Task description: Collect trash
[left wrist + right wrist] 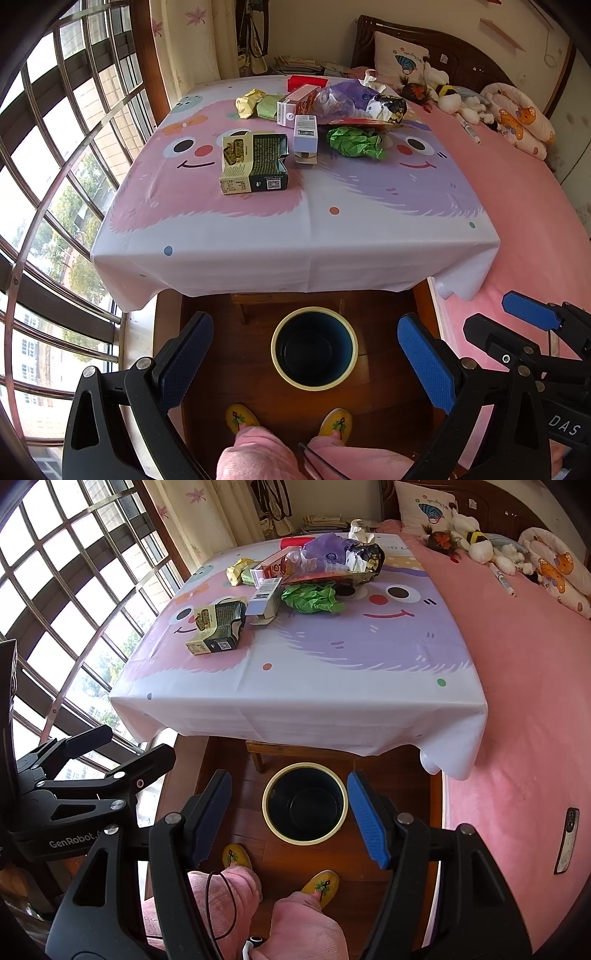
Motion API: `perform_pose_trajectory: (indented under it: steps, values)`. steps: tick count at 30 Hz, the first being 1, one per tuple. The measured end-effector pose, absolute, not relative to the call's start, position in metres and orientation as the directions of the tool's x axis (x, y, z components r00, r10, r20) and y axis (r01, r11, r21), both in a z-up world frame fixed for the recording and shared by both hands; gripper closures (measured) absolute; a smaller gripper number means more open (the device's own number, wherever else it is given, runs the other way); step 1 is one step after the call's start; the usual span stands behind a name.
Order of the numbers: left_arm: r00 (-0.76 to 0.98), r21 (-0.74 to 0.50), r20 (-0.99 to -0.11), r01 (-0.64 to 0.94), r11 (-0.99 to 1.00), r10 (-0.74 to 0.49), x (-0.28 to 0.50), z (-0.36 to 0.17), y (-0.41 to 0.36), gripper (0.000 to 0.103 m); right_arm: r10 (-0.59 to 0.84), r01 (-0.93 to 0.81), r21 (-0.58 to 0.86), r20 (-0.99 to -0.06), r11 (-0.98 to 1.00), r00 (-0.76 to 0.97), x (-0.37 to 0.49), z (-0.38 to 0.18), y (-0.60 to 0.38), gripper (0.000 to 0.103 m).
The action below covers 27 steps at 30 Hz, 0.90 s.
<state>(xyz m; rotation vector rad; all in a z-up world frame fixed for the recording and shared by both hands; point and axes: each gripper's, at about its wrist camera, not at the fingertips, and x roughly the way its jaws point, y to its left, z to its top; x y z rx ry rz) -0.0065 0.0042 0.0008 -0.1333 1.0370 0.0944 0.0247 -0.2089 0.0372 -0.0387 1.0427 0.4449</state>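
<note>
Both claws hang released and empty low in frame, my left gripper (306, 360) and right gripper (290, 818) each straddling the bin (314, 348) on the floor below the table's near edge. The trash sits well apart from me, piled in the upper middle of the frame on the tablecloth (295, 236).

Nearest is the dark green carton (255, 163), lying flat, its long axis running left-right across the frame, its torn-open end pointing right. I judge a grip across that crushed open end could collapse and slip. The crumpled green paper (355, 142) touches the heap behind it, so pulling it might drag wrappers off the table, missing the bin.
</note>
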Motion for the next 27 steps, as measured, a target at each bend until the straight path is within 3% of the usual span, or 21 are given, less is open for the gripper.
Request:
perform_pose_trajectory:
  steps: [27]
  values:
    - [0.504, -0.062, -0.864, -0.132, 0.989, 0.013, -0.0031, 0.0043, 0.0049, 0.003, 0.338, -0.369, 0.181, -0.842, 0.911, 0.421, 0.0255, 0.0357, -0.2058, 0.039]
